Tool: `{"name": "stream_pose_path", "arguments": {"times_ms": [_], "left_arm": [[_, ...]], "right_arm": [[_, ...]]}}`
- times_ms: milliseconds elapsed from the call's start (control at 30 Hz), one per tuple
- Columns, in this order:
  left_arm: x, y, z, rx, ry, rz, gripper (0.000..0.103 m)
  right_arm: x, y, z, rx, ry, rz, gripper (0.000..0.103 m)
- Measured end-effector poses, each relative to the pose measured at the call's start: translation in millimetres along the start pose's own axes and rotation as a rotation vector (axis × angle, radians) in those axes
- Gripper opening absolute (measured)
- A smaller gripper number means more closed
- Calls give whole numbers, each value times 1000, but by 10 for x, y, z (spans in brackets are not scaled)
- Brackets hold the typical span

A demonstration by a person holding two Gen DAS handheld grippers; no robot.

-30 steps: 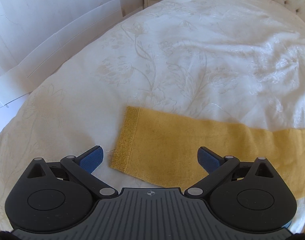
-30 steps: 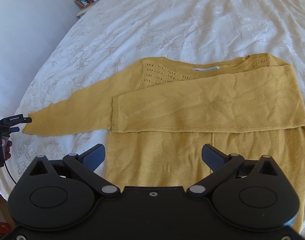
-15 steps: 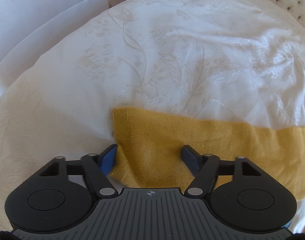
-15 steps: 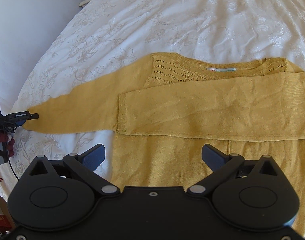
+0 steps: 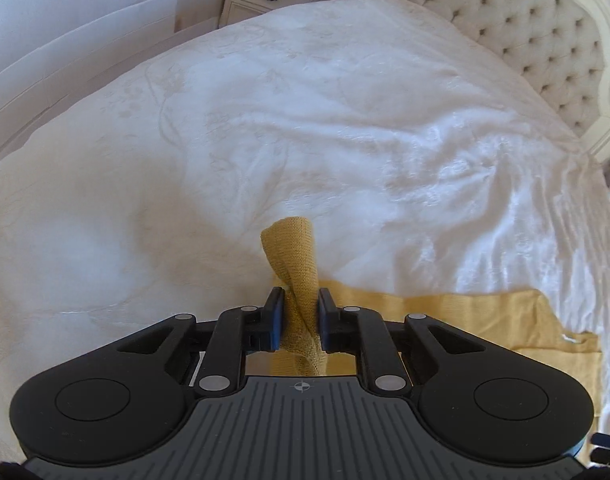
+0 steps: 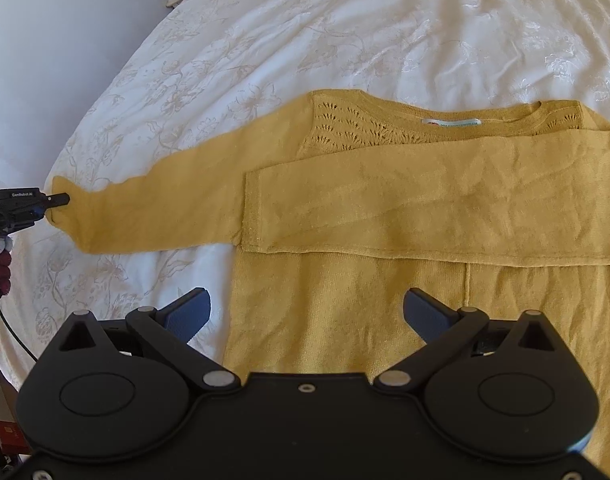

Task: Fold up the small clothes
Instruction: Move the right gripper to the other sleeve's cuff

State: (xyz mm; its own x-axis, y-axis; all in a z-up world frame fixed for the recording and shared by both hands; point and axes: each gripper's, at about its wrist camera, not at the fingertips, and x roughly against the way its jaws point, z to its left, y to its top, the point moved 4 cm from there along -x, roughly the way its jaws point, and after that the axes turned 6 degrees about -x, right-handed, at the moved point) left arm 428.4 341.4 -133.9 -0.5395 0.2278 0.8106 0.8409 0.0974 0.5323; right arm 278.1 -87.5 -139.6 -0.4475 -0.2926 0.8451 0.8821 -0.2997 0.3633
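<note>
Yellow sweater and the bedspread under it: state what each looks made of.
Yellow sweater: a fine, matte knit, probably cotton or light wool; there is openwork lace at the yoke, and the cuff bunches softly in the left gripper.
Bedspread: white woven fabric with a slight sheen, likely jacquard or embroidered, given its tone-on-tone floral pattern.

The left black two-finger tool [image 5: 299, 314] is built from matte black linkage arms joined by silver round pivot screws, with two large round housings at its sides. A grey ribbed plate marked with a small crosshair is set between them. Its fingers are faced with blue pads [image 5: 276, 320]. The right black two-finger tool [image 6: 307, 312] is shaped alike, with textured blue pads [image 6: 187, 314], silver pivot screws and a smooth black centre plate.
</note>
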Motion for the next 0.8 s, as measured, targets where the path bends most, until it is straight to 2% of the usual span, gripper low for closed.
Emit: {"name": "stream_pose_path", "arguments": {"times_ms": [167,400,600,667,700,733,800], "left_arm": [[144,127,-627,-27,-105,-55,17],[264,202,-1668,-112,-213,-103,16],[192,-73,-2358,-218,-169,-94,17],[142,-206,-2424,-224,-144,-81,27],[122,-286,-2426,-221,-113,-76,38],[97,-368,-2418,-217,-86,-71,41],[29,-524,-2372,-215,-38,-50,42]], "right_arm": [[103,-75,-144,-12,25,-12,102],[328,-161,-524,-48,68,-37,102],[540,-184,-864,-67,96,-65,102],[573,-174,-924,-65,107,-74,102],[583,-159,-933,-66,115,-78,102],[586,-143,-931,-67,127,-81,102],[585,-109,-884,-64,149,-87,102]]}}
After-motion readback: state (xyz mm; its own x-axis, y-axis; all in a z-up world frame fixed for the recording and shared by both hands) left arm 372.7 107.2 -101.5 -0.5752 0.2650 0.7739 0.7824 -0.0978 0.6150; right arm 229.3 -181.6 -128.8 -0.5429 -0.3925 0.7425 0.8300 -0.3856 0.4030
